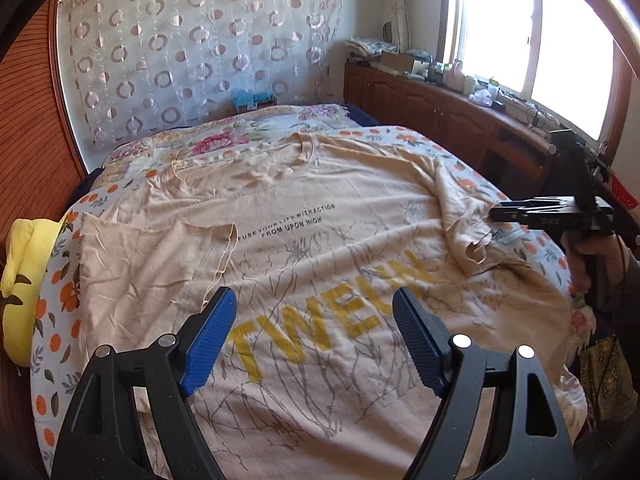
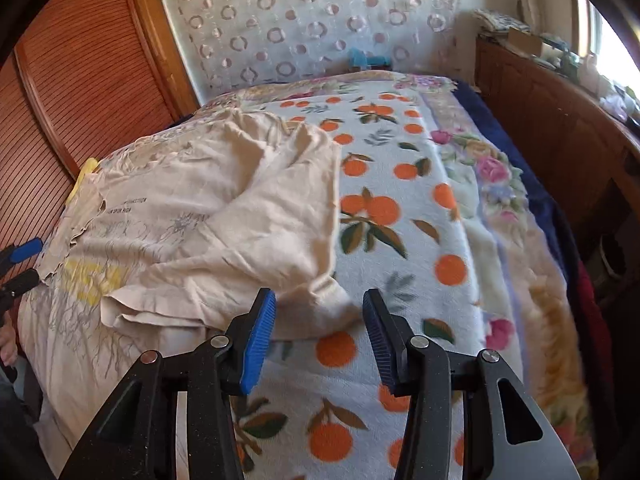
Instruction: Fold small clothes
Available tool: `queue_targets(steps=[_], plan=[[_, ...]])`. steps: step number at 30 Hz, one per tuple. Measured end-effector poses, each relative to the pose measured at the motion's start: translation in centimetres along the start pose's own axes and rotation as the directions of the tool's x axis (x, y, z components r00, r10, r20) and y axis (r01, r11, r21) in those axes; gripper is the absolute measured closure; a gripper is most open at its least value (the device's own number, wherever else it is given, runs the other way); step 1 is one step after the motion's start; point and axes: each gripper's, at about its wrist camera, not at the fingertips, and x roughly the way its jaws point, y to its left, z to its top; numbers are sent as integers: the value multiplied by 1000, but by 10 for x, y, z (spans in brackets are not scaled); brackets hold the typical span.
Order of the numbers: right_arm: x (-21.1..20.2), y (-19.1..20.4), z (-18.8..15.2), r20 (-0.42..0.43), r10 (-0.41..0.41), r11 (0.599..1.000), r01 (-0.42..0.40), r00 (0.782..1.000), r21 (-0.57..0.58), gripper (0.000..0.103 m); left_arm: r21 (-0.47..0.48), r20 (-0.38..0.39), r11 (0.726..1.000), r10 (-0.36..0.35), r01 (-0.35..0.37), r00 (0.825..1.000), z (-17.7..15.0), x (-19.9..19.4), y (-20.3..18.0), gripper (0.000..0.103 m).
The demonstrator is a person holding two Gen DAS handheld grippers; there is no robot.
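Blue-padded fingers [image 1: 212,344] of the left claw [image 1: 314,338] stand spread wide above the beige T-shirt [image 1: 304,240], gripping nothing. That shirt lies flat on the orange-print blanket [image 2: 400,208] covering the bed, one sleeve folded inward. Over at the shirt's other side, the right claw [image 2: 318,338] hovers released, its jaws parted, a bunched sleeve [image 2: 320,304] just beyond them.

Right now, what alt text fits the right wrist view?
The right hand-held gripper hovers open above a beige cotton T-shirt, whose folded-over sleeve tip lies between its blue pads. The shirt rests on a white fleece blanket with orange fruit print.
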Motion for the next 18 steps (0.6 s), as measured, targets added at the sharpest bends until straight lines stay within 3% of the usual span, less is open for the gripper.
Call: queue_targets(steps=[2,11,18], plan=[[8,5,8,-18,17,999,-18,1000,-30,96,-8,11,1000,-2,2,1000,0,-3,1,22],[-7,79,78,75,104,966,-83,992,-244,99,-69,29,998,9,-7,1000,-6,-11,21,22],[25,144,103,14,172,929,-157,985,-334,99,-104,18,994,26,-24,999,-19,-13,38,22]])
